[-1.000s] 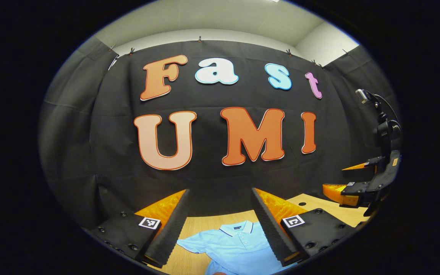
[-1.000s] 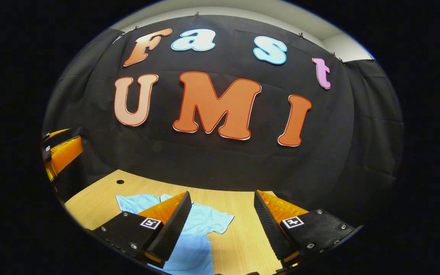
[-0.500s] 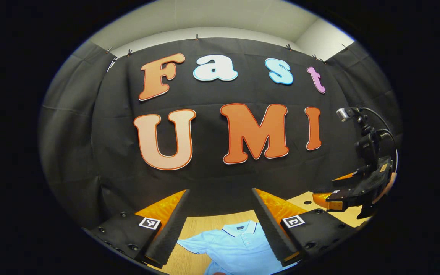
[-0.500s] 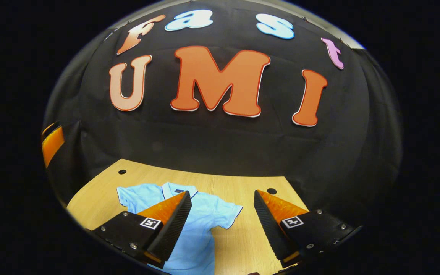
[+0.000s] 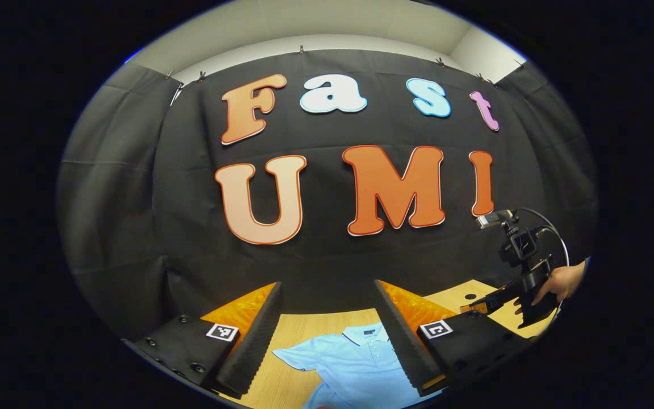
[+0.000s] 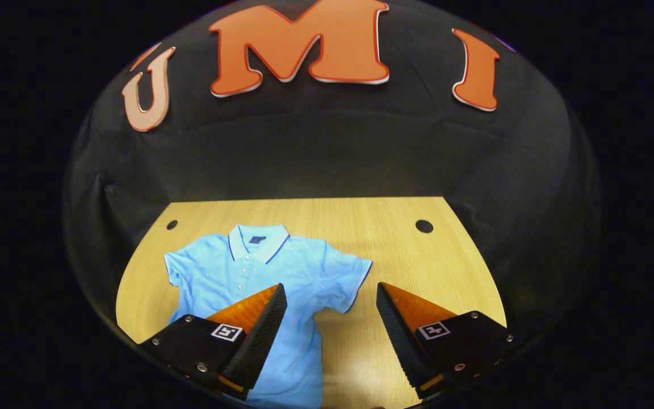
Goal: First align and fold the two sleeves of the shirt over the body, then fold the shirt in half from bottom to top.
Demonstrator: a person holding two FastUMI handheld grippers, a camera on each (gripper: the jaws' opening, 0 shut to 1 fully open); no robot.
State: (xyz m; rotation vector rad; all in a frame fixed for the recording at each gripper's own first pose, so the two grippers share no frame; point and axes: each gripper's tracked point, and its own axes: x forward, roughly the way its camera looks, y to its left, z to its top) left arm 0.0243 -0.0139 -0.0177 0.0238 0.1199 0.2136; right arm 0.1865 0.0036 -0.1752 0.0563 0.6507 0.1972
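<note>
While above shirt (image 6: 259, 272): left gripper (image 5: 327, 335) jaws wide apart, holding nothing; right gripper (image 6: 331, 324) likewise wide, empty, near shirt's right sleeve (image 6: 347, 281). Shirt flat on table (image 6: 395, 250).

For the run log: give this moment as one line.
shirt: flat on table, sleeves unfolded | left gripper: open, above shirt | right gripper: open, by sleeve

Left gripper view: riding low over the table (image 5: 298, 335), facing the booth wall, catching the shirt (image 5: 355, 369) close below. Right gripper view: tilting down from higher up, taking in the whole tabletop. Both sharing the shirt and table.
</note>
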